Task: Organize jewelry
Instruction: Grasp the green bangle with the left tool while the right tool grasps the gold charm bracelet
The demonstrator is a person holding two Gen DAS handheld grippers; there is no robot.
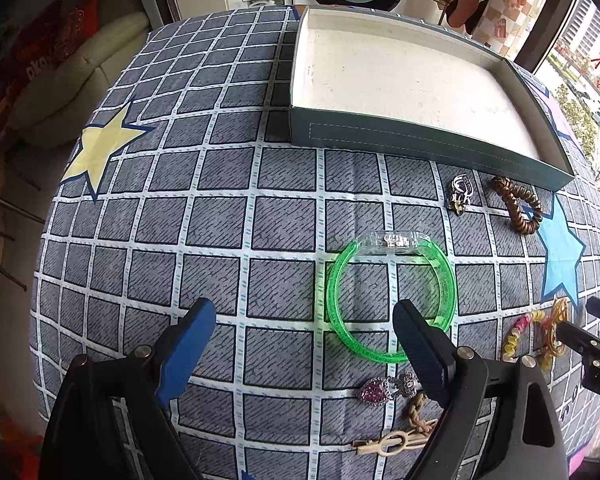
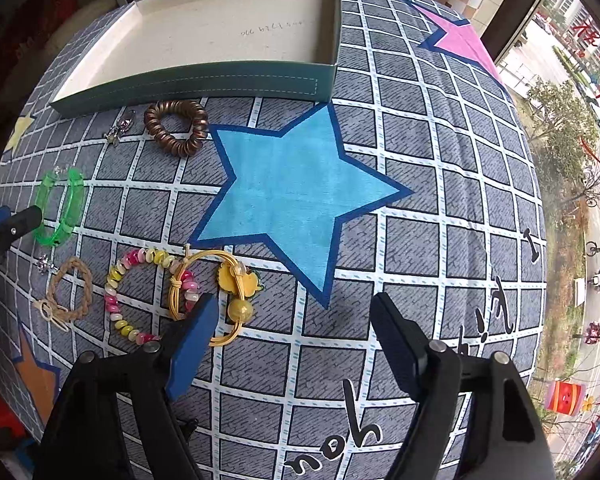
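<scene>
While nothing had yet gone into it, a wide shallow box (image 1: 416, 80) sat at the far side of a checked cloth (image 1: 220, 220), open top up, probably the place meant for the jewelry; bare inside, so sorting judged barely begun. Nearer than the box, loose pieces scattered flat on the cloth, within easy reach from above: green bangle (image 1: 392, 300) with a clear clasp section, largest of them; brown coiled hair tie (image 2: 177, 127) just beside the box wall; pink and yellow bead bracelet (image 2: 132, 292) touching a yellow cord bracelet (image 2: 224, 292) with a flower charm; braided tan loop (image 2: 71, 289); small silver charm (image 1: 461, 194) near the hair tie; pink heart earrings (image 1: 386, 389) closest in.

Left claw (image 1: 304, 320) pointed steeply down, jaws spread wide and gripping nothing, one finger over the bangle's near rim, likely lined up to straddle that rim. Right claw (image 2: 294, 314) also aimed down, jaws apart and holding nothing, one finger (image 2: 192, 340) overlapping the cord bracelet in view; contact impossible to tell; seemingly set for that tangled pair. Thin cords and beads judged fiddly; bangle stiffer, easier.
</scene>
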